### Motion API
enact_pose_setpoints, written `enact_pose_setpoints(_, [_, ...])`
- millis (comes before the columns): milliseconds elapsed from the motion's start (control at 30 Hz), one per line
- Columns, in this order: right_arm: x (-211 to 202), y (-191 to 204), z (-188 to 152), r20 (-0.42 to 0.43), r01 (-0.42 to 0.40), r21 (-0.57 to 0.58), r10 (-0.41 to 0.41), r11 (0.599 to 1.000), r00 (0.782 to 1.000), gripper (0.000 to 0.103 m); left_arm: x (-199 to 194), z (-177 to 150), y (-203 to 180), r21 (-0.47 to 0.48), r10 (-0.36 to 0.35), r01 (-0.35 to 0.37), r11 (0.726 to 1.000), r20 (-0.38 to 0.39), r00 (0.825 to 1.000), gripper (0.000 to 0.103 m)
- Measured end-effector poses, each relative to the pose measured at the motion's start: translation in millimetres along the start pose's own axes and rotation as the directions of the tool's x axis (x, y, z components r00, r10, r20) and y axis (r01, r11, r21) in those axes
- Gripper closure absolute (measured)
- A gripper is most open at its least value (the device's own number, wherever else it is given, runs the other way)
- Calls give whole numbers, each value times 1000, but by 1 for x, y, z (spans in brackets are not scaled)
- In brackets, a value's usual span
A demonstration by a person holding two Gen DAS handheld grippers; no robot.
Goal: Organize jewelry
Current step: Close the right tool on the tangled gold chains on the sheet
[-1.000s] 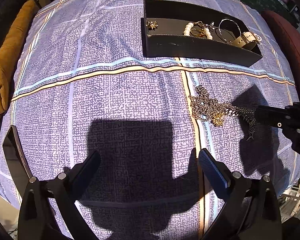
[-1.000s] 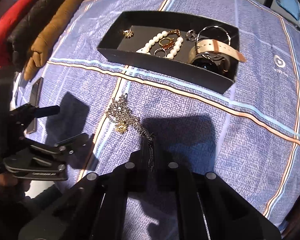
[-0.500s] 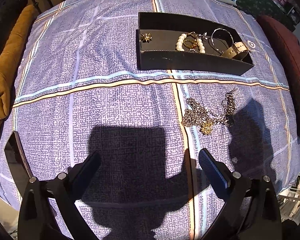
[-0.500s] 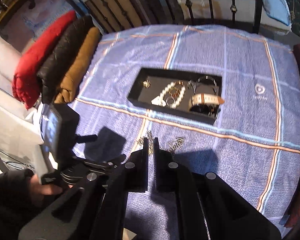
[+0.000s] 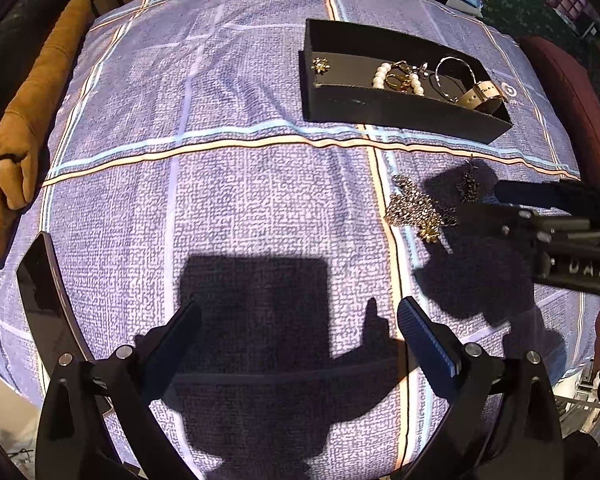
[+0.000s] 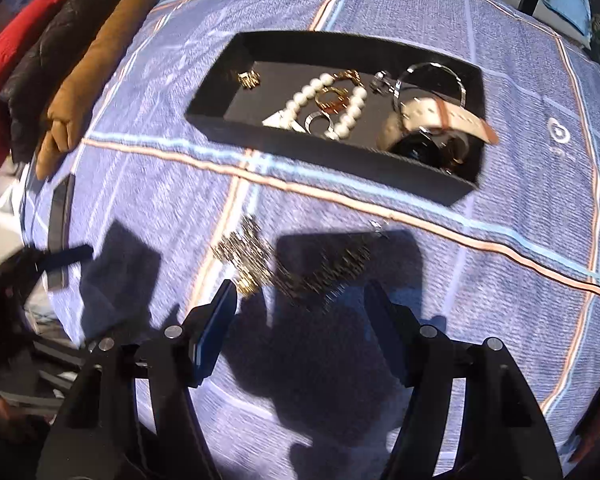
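Released since a second ago, when the right gripper (image 6: pixel 300 308) pinched one end of the chain necklace (image 6: pixel 292 264) between shut fingers; now lying loose on the purple plaid bedcover (image 5: pixel 220 184), bunched in a gold-and-silver heap beside the orange stripe, with a darker strand trailing off to one side. Jaws of the right gripper opening, spread apart just above the heap, nothing pressed between the pads, one fingertip (image 6: pixel 224 300) close to the gold end of the chain. Seen from the left wrist as a black body reaching in from the right edge over the necklace (image 5: pixel 420 208), casting a heavy shadow on the cloth. Left gripper (image 5: pixel 300 320) wide open and empty, hanging over bare bedcover, well apart from the chain. Beyond the stripe, a black rectangular tray (image 6: pixel 340 160) already holding a pearl bracelet (image 6: pixel 340 104), gold rings, a silver bangle (image 6: pixel 432 76), a small gold brooch (image 6: pixel 249 78) and a watch with a beige strap (image 6: pixel 440 116). Near the left edge, a dark phone (image 5: pixel 44 304) lying flat, and a tan cushion (image 5: pixel 36 104) along the bed's side. Right view blurred.
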State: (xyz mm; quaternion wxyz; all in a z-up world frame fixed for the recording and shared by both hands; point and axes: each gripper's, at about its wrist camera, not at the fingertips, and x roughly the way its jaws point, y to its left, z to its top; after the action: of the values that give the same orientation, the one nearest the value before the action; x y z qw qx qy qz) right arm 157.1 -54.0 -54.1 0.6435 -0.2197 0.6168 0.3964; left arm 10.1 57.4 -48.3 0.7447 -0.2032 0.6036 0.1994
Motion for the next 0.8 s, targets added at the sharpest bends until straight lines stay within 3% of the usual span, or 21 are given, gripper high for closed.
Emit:
enact_pose_setpoints(167, [27, 36, 19, -23, 48, -95, -51, 994, 998, 37, 2, -10, 16, -29, 16, -17, 999, -18, 1000, 7])
enact_pose_setpoints(267, [47, 46, 20, -67, 99, -168, -111, 981, 992, 43, 2, -14, 20, -32, 21, -22, 999, -23, 1000, 7])
enact_pose_setpoints(300, [46, 46, 21, -64, 104, -176, -117, 979, 991, 48, 2, -14, 21, -31, 23, -23, 999, -22, 999, 7])
enact_pose_setpoints(367, [39, 41, 25, -61, 60, -147, -69, 987, 996, 87, 1, -16, 22, -24, 26, -26, 999, -15, 1000, 7])
enact_pose_setpoints(433, [34, 28, 27, -71, -17, -80, 11, 997, 997, 90, 2, -17, 21, -21, 23, -23, 1000, -16, 1000, 7])
enact_pose_setpoints(567, [8, -1, 19, -1, -151, 23, 151, 988, 988, 90, 5, -20, 14, -13, 13, -14, 1000, -10, 1000, 7])
enact_pose_setpoints(800, [-53, -18, -11, 118, -231, 85, 220, 969, 968, 91, 5, -11, 7, 4, -9, 9, 1000, 2, 1000, 7])
